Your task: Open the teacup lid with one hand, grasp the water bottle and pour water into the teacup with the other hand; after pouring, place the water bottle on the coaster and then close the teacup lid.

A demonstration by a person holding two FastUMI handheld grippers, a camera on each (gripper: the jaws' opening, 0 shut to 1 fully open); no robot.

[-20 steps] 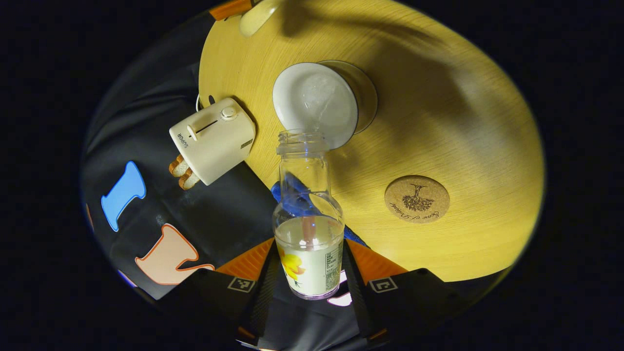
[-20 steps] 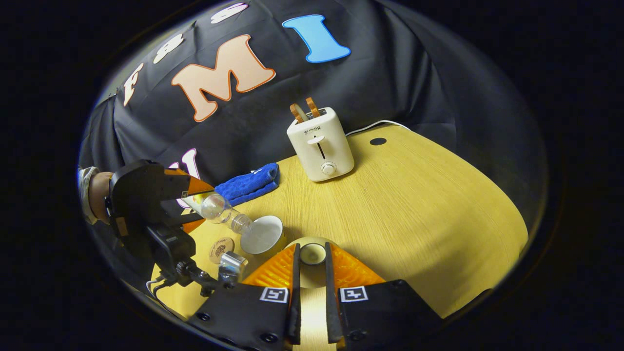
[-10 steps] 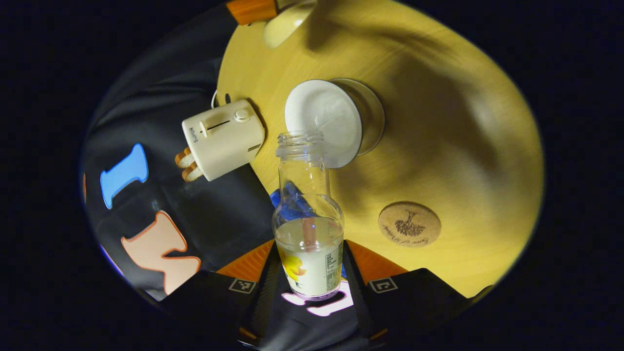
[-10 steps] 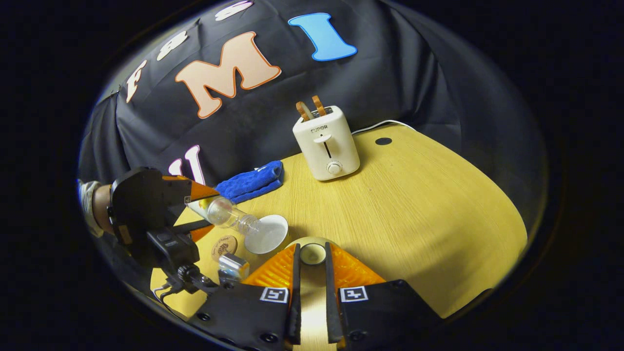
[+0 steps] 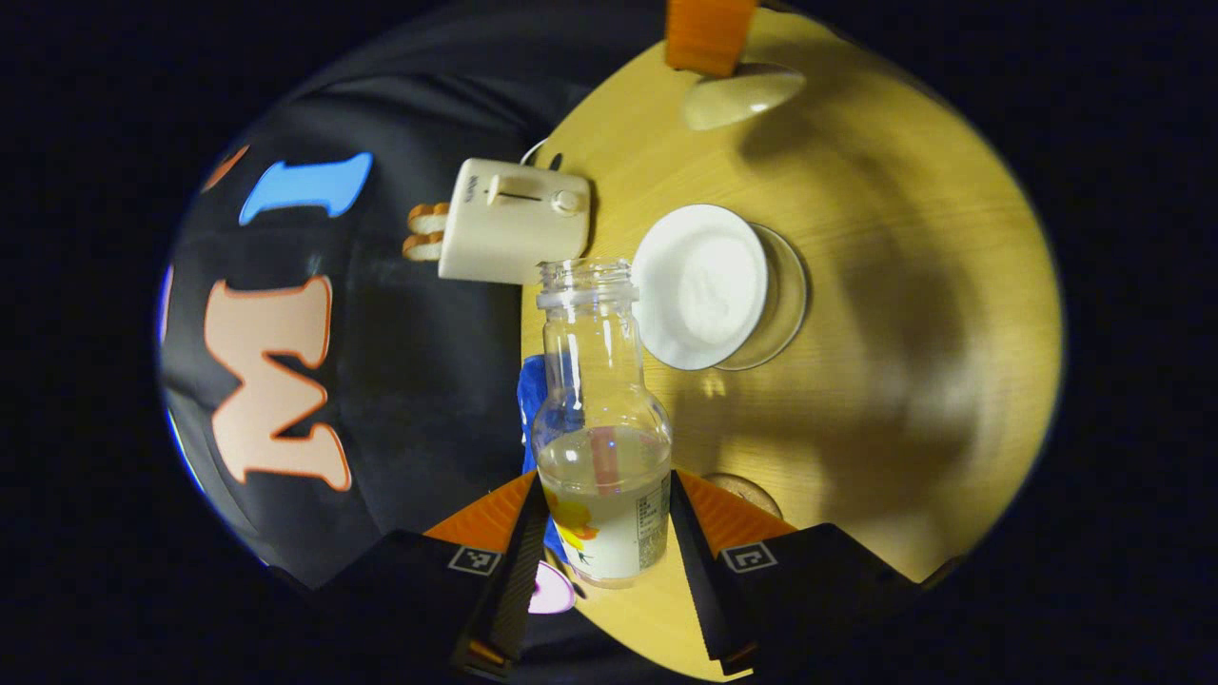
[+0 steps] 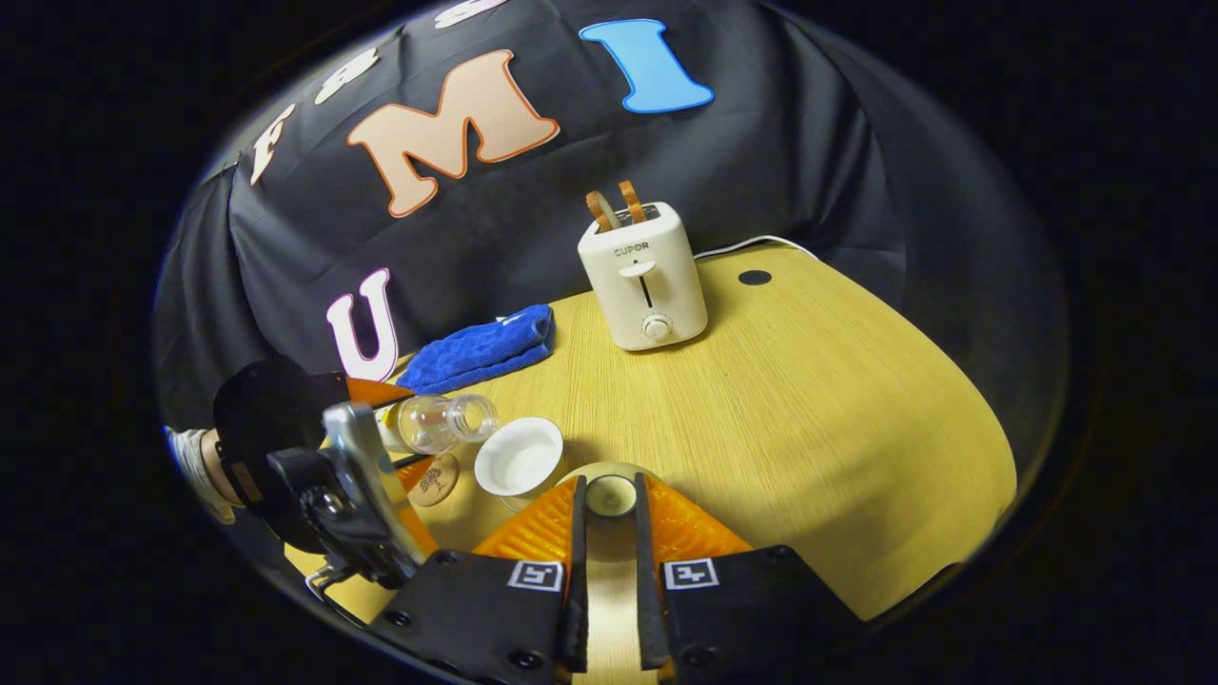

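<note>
Bottle (image 5: 601, 419) clamped in my left claw (image 5: 601, 533), tipped off the teacup (image 5: 709, 285); coaster (image 6: 433, 479) just beneath; right claw (image 6: 609, 533) pinches lid (image 6: 610, 495).

Coaster (image 5: 740, 492) mostly hidden, seemingly behind hand-held gripper finger.

**Materials and finishes**

Clear, glossy bottle (image 5: 602, 419) with a paper-like label. Smooth, glossy white cup (image 5: 709, 285). Matt wood-grain table (image 6: 809, 400). Fuzzy blue cloth (image 6: 481, 348). Smooth cream plastic toaster (image 6: 647, 281). Rough cork coaster (image 6: 434, 480).
</note>
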